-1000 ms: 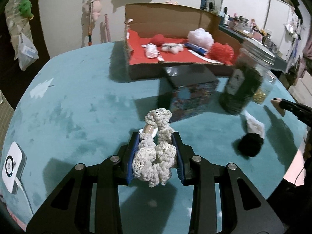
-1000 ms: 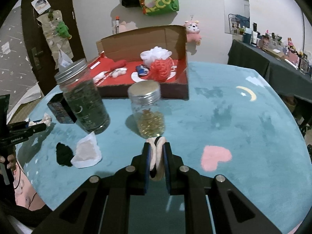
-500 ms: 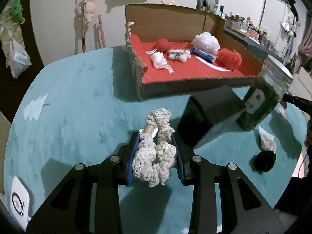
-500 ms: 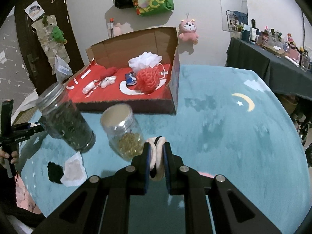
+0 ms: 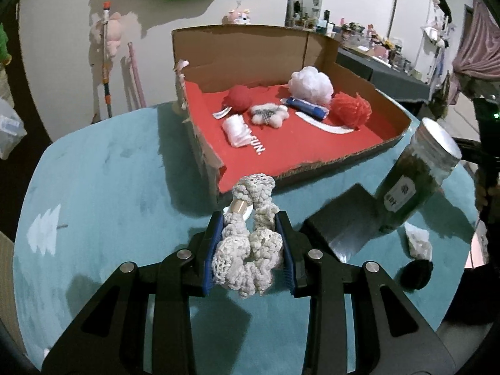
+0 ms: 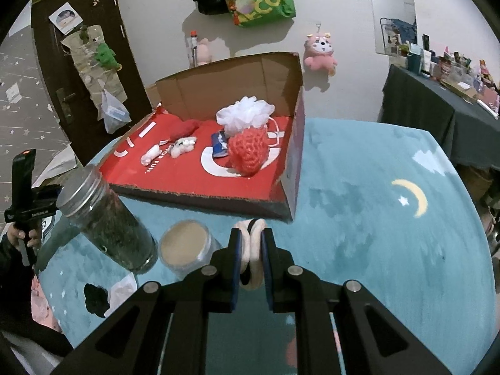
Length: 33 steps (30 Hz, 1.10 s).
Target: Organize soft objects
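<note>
My left gripper (image 5: 249, 218) is shut on a cream crocheted scrunchie (image 5: 250, 250), held above the teal table just short of the front left corner of the cardboard box (image 5: 281, 43) with a red floor. My right gripper (image 6: 250, 234) is shut on a pale pink hair tie (image 6: 253, 262) with a black band, held near the box's front right corner (image 6: 290, 206). Inside the box lie a white pouf (image 5: 311, 82), a red crocheted piece (image 5: 351, 109), a red ball (image 5: 239, 98) and small white soft items (image 5: 268, 114).
A tall jar of dark contents (image 5: 418, 181) (image 6: 106, 222), a short jar with a tan lid (image 6: 186, 243), a black box (image 5: 340, 218), a black soft lump (image 5: 417, 275) and a crumpled white piece (image 5: 418, 243) stand on the teal table (image 5: 103, 172).
Both grippers have moved forward toward the box and risen, each still holding its item. The box now looks closer and the jars have slid to the side of each view.
</note>
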Each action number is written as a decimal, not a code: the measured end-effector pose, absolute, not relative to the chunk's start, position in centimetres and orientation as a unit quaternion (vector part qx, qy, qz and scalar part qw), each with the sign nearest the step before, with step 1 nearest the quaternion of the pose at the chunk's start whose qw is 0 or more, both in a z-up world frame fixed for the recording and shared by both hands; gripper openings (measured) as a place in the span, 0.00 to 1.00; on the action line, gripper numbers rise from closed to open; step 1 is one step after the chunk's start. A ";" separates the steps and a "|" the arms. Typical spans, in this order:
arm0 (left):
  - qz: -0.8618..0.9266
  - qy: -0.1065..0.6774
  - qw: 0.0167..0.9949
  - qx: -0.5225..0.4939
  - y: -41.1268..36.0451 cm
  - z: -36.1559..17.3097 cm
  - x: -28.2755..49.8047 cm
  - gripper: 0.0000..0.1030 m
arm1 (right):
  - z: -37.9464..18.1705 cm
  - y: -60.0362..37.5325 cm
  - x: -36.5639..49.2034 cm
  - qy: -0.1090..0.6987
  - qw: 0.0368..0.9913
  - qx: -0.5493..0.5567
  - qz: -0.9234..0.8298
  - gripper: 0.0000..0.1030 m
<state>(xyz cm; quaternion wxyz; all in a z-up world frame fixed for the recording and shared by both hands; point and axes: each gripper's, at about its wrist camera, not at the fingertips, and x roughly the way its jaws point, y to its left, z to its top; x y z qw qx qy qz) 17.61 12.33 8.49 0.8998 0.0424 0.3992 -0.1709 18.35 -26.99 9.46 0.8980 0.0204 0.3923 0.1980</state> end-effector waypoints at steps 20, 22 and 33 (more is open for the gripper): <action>-0.246 0.402 0.877 0.091 8.8 10.3 22.6 0.31 | 10.5 -25.5 23.0 0.399 0.874 0.026 0.276 0.13; -0.249 0.405 0.874 0.094 8.2 10.2 23.4 0.31 | 10.7 -24.9 23.6 0.400 0.872 0.020 0.281 0.13; -0.260 0.433 0.857 0.103 5.5 9.5 27.3 0.31 | 10.4 -20.3 28.3 0.428 0.847 -0.033 0.313 0.13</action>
